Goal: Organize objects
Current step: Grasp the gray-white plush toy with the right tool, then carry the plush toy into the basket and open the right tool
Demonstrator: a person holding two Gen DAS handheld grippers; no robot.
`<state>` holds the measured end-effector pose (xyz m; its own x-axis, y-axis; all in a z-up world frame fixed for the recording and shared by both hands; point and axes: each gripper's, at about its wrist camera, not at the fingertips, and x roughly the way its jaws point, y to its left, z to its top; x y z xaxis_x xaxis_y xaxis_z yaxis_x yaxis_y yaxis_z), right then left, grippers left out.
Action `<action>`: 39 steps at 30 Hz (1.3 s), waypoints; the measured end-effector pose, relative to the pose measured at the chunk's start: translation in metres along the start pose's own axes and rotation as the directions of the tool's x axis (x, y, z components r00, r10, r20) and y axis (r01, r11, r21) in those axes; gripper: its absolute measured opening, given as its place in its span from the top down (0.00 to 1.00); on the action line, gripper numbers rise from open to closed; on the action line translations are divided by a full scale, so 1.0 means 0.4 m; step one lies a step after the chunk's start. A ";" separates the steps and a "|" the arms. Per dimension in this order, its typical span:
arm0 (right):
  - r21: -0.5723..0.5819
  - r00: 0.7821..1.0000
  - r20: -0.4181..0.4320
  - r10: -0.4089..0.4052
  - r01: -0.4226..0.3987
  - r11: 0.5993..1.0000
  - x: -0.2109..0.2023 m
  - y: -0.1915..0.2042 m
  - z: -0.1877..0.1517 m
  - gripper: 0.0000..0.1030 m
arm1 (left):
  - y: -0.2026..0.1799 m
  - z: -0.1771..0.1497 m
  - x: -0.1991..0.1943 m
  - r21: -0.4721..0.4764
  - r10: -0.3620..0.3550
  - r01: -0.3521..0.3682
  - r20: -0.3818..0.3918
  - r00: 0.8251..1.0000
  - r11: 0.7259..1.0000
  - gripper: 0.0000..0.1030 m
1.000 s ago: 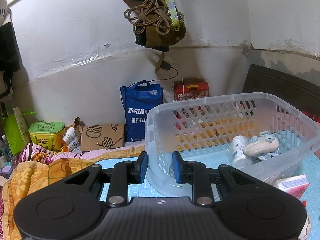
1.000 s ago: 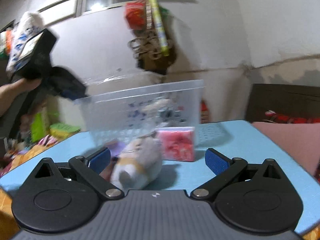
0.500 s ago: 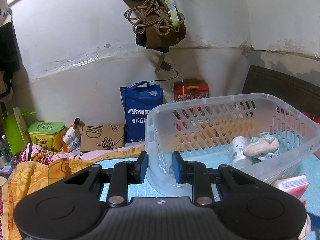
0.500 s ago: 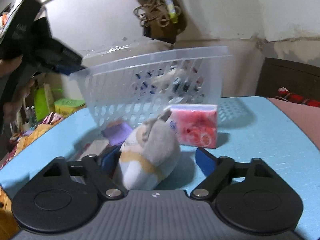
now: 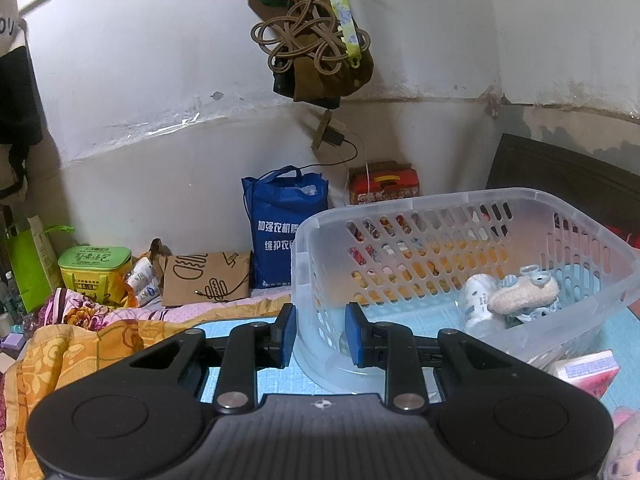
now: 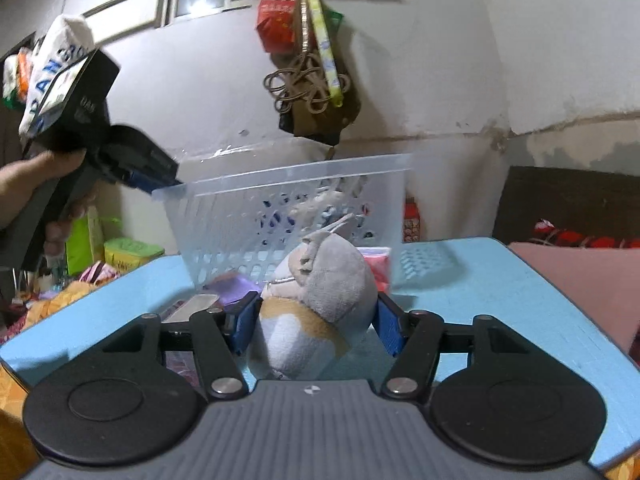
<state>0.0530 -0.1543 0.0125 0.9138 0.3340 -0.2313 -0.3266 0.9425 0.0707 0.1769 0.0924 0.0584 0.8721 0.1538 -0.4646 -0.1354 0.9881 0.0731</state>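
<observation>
The near corner rim of the clear perforated basket (image 5: pixel 460 216) is pinched between the narrowly closed jaws of the left gripper (image 5: pixel 320 334). A white bottle (image 5: pixel 476 300) and a beige knitted bootie (image 5: pixel 524 294) are seen lying inside it. The grey-and-orange plush toy (image 6: pixel 320 296) is clamped by the right gripper (image 6: pixel 316 326) on the blue table (image 6: pixel 500 292), just before the basket and a pink tissue pack (image 6: pixel 378 266).
</observation>
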 end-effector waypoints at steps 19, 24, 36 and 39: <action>-0.030 0.994 0.113 0.008 -0.005 1.000 -0.008 -0.027 0.096 0.39 | -0.003 -0.009 -0.003 0.009 0.006 -0.006 0.000 1.000 1.000 0.71; 0.012 0.996 0.090 0.026 -0.027 1.000 0.000 -0.038 0.085 0.39 | -0.003 -0.012 -0.005 0.014 0.009 -0.009 0.000 1.000 1.000 0.71; -0.034 0.989 0.151 -0.006 0.011 0.999 0.000 -0.034 0.191 0.39 | -0.001 -0.010 -0.003 0.016 0.002 -0.002 -0.001 1.000 1.000 0.71; -0.005 0.991 0.130 0.028 -0.028 1.000 0.041 -0.032 0.244 0.38 | -0.001 -0.010 -0.002 0.016 0.001 -0.001 -0.001 1.000 1.000 0.71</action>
<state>0.0959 -0.1599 0.1025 0.9277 0.3592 -0.1014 -0.3532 0.9327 0.0724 0.1743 0.0919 0.0552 0.8712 0.1553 -0.4658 -0.1290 0.9877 0.0881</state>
